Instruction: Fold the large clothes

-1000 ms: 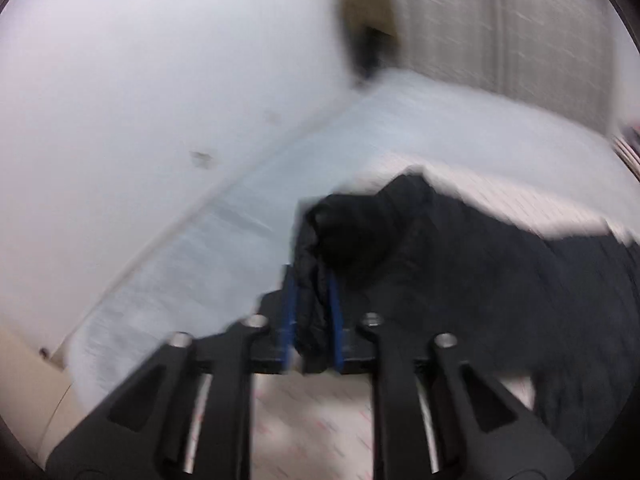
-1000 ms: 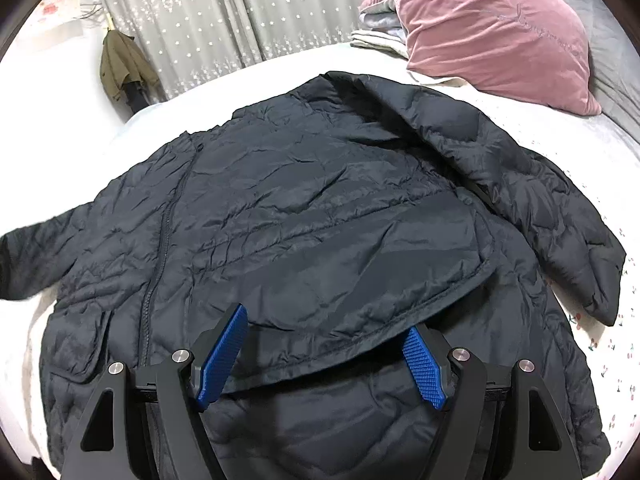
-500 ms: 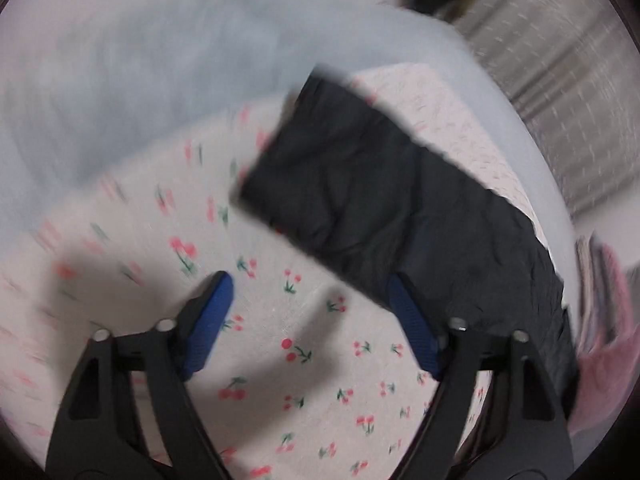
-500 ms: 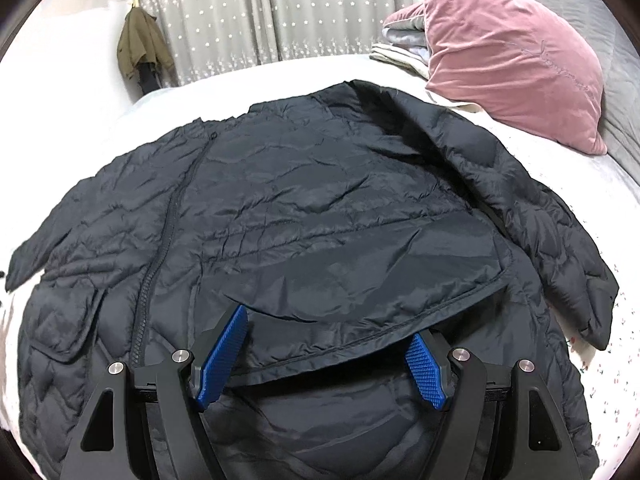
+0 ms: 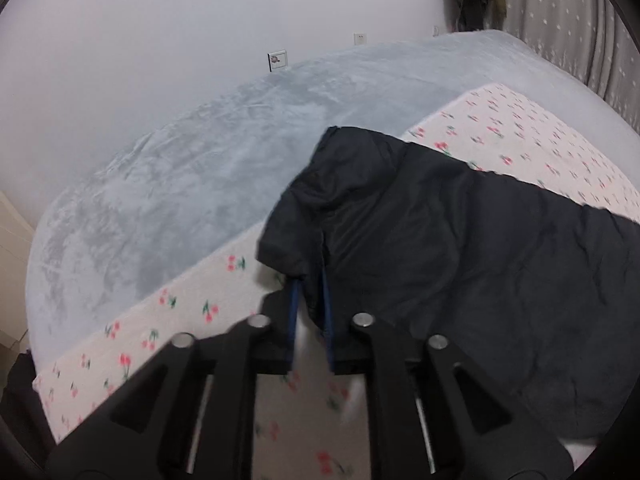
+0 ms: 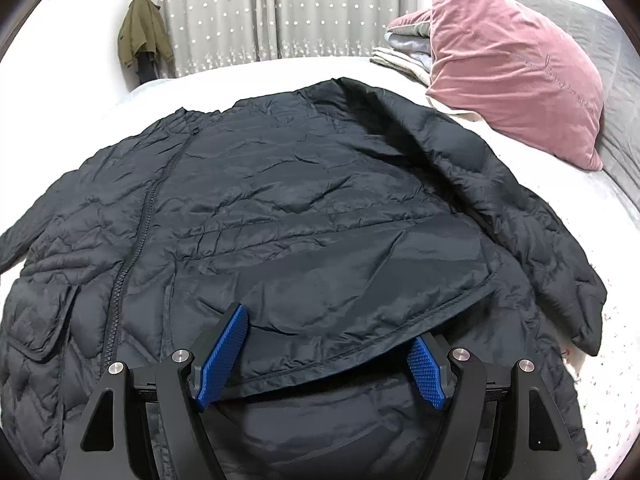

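Left wrist view: left gripper (image 5: pixel 310 312) is closing on the jacket (image 5: pixel 460 248) cuff; slick fabric may slip out.

What I count from my two wrist cameras.
I see one black quilted jacket (image 6: pixel 304 216) with two sleeves spread out, one pink pillow (image 6: pixel 516 80), one stack of folded blankets (image 6: pixel 404 56), one olive coat (image 6: pixel 142 32) hanging by the curtain (image 6: pixel 276 8), two wall plates (image 5: pixel 277 60), and two grippers: left gripper (image 5: pixel 311 312), right gripper (image 6: pixel 320 356).
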Tool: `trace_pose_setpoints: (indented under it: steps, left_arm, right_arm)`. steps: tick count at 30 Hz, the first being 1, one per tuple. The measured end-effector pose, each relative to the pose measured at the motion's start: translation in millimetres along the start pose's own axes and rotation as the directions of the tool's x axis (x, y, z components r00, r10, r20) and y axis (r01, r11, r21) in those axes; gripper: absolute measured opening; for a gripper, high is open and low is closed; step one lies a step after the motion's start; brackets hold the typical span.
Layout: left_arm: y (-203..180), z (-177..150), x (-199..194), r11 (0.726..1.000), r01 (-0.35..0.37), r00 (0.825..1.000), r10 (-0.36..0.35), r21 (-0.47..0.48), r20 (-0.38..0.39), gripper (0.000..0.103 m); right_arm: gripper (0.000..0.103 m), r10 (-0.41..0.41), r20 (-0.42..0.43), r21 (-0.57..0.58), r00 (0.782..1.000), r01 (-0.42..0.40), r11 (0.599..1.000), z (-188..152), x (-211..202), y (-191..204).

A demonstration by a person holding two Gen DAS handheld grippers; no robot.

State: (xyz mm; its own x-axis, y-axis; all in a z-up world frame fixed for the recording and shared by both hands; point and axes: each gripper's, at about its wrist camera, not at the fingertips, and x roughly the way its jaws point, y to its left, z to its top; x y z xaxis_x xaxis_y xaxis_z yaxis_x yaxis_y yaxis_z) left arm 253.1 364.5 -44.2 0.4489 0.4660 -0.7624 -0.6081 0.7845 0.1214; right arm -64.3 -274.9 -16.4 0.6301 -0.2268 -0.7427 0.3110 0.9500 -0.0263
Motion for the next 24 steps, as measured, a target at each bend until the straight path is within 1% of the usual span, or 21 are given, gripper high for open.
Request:
trace_pose_setpoints:
  steps: [1, 2, 3, 5, 6, 7, 8, 9, 10, 13, 16, 19, 20, 22, 23, 24]
  left_arm:
    - [-1.1, -1.8, -5.4, 1.0, 0.021, 1.0, -0.021, 0.009, -0.006, 0.038]
    - [-2.3, -4.3, -14.2, 0.999, 0.044, 0.999, -0.044, 0.021, -0.011, 0.059]
    - [-6.2, -7.3, -24.4, 0.998, 0.058, 0.998, -0.058, 0.03, -0.008, 0.07]
    - [-10.8, -10.3, -45.4, 0.995, 0.084, 0.996, -0.086, 0.053, 0.02, 0.073]
    - [-8.1, -9.6, -52.9, 0.994, 0.092, 0.995, -0.094, 0.066, 0.025, 0.076]
    - [-10.5, -13.0, -67.0, 0.991, 0.103, 0.994, -0.105, 0.088, 0.024, 0.078]
    - [-17.0, -12.1, -72.0, 0.988, 0.115, 0.993, -0.118, 0.1, 0.024, 0.081]
    - [-19.7, -16.5, -84.4, 0.985, 0.135, 0.99, -0.138, 0.111, 0.025, 0.081]
    - [-24.9, -16.4, -85.5, 0.982, 0.153, 0.987, -0.156, 0.116, 0.023, 0.081]
    - [-35.6, -36.4, -117.5, 0.962, 0.236, 0.971, -0.238, 0.134, -0.005, 0.083]
    - [-52.1, -65.9, -149.3, 0.929, 0.334, 0.943, -0.33, 0.158, -0.052, 0.083]
    - [-72.5, -99.8, -181.4, 0.883, 0.424, 0.906, -0.414, 0.201, -0.091, 0.083]
    - [-77.2, -108.7, -189.5, 0.872, 0.442, 0.897, -0.432, 0.211, -0.096, 0.083]
    - [-90.4, -132.2, -209.5, 0.832, 0.498, 0.867, -0.483, 0.245, -0.125, 0.084]
    - [-93.8, -140.2, -216.8, 0.817, 0.52, 0.854, -0.501, 0.249, -0.142, 0.084]
    - [-98.8, -151.3, -224.2, 0.799, 0.549, 0.836, -0.524, 0.245, -0.162, 0.085]
  right_arm:
    - [0.076, -0.002, 0.004, -0.002, 1.0, 0.002, 1.0, 0.6, -1.6, -1.1]
    - [0.076, -0.003, 0.007, -0.002, 1.0, 0.003, 1.0, 0.9, -2.6, -1.8]
    - [0.076, -0.001, 0.012, -0.001, 1.0, 0.001, 1.0, 1.7, -4.9, -3.7]
    - [0.076, 0.002, 0.017, -0.001, 1.0, -0.002, 1.0, 0.5, -9.5, -5.9]
    - [0.076, 0.003, 0.017, -0.003, 1.0, -0.003, 1.0, 0.7, -11.4, -7.2]
    - [0.076, 0.004, 0.017, -0.003, 1.0, -0.004, 1.0, 1.1, -13.0, -8.8]
    - [0.076, 0.005, 0.018, -0.003, 1.0, -0.005, 1.0, 1.4, -14.7, -10.3]
    - [0.076, 0.008, 0.022, 0.0, 1.0, -0.008, 1.0, 1.6, -17.8, -13.1]
    - [0.076, 0.007, 0.025, 0.003, 1.0, -0.008, 1.0, 1.9, -20.1, -13.6]
    - [0.076, 0.009, 0.039, 0.019, 0.999, -0.01, 1.0, 3.2, -27.8, -20.3]
    - [0.076, 0.016, 0.046, 0.04, 0.999, -0.018, 0.999, 5.0, -36.2, -30.6]
    - [0.077, 0.026, 0.051, 0.061, 0.998, -0.029, 0.998, 6.5, -43.7, -42.1]
    - [0.077, 0.026, 0.052, 0.065, 0.998, -0.03, 0.997, 6.9, -45.7, -45.2]
    - [0.077, 0.027, 0.054, 0.071, 0.998, -0.03, 0.997, 8.3, -49.9, -52.7]
    - [0.077, 0.03, 0.053, 0.076, 0.998, -0.034, 0.997, 9.0, -51.4, -56.7]
    - [0.078, 0.034, 0.052, 0.081, 0.998, -0.038, 0.996, 9.3, -51.3, -59.4]
